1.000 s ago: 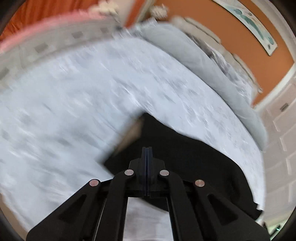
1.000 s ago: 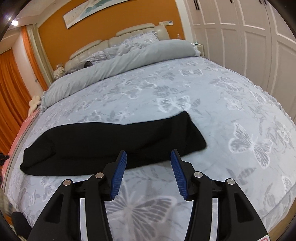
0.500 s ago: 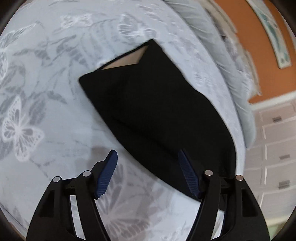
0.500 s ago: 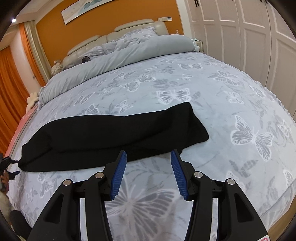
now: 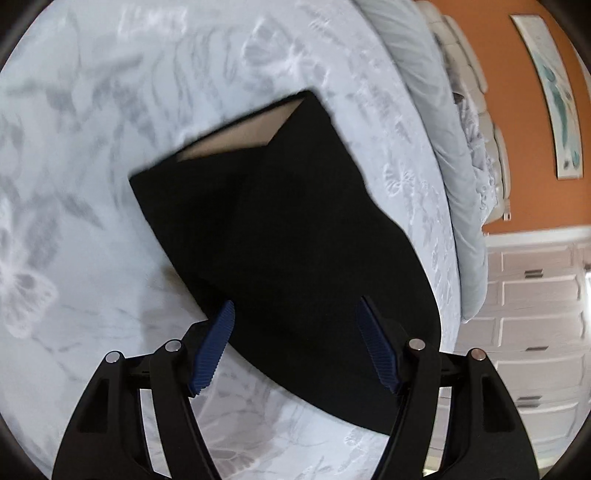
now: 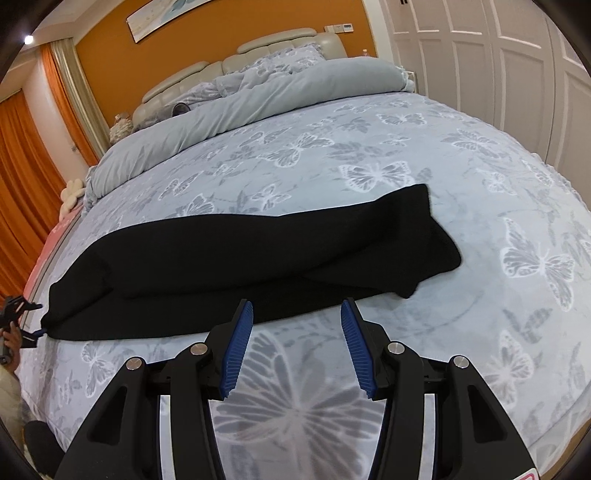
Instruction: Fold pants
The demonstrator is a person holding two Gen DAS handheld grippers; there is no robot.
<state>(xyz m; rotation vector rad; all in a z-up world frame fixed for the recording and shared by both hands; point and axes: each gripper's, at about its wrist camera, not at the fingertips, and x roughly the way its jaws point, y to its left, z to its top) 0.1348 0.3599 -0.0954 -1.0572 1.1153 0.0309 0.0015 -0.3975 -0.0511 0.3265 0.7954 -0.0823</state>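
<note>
A wide bed (image 6: pixel 406 155) covered in a pale blue-grey spread printed with white butterflies fills both views. At its head lie a rolled grey duvet (image 6: pixel 258 99) and a padded cream headboard (image 6: pixel 273 44), against an orange wall with a long framed picture (image 6: pixel 166 13). Orange curtains (image 6: pixel 22 155) hang on one side, and white panelled wardrobe doors (image 6: pixel 480 55) stand on the other. Nothing lies between either claw and the garment.

The black pants (image 6: pixel 240 254) lie flat on the spread, folded lengthwise into one long band running across the bed, with the narrow leg end toward the wardrobe side. In the left wrist view the waist end of the pants (image 5: pixel 288 229) shows a tan inner lining at its open top.

The left claw (image 5: pixel 295 310) is open, its blue pads hanging just above the near edge of the pants. The right claw (image 6: pixel 295 308) is also open and empty, poised at the near long edge of the pants without touching.
</note>
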